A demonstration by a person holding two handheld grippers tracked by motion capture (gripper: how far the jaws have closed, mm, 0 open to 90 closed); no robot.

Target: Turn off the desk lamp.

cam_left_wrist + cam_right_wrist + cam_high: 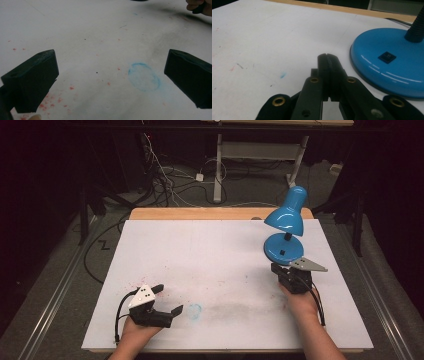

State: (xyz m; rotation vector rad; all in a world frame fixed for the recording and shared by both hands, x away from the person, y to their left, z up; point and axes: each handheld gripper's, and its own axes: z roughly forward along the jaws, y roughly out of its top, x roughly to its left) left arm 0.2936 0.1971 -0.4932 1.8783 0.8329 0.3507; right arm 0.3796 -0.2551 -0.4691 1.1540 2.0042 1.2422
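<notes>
Blue metal desk lamp [285,227] with a round base, black flexible neck and dome shade, standing upright at the far right of the white paper-covered worktop [210,255]. A small black square switch [387,57] sits on top of the lamp base, facing the near edge.

The right gripper [292,276], held in the person's right hand, lies just near of the lamp base, its tip close to the base rim but apart from it. In the right gripper view its jaws are pressed together and empty, and they point a little to the left of the switch. Closed jaws form a single blunt tip, so this posture probably suits pressing the switch rather than grasping.

The left gripper [159,306] rests at the near left of the worktop, well apart from the lamp. Its jaws are spread wide with nothing between them; it appears parked out of the way.

A faint blue chalk-like ring [144,76] and scattered red specks [53,100] mark the paper ahead of the left jaws. A grey smudge [245,309] lies between the two hands.
</notes>
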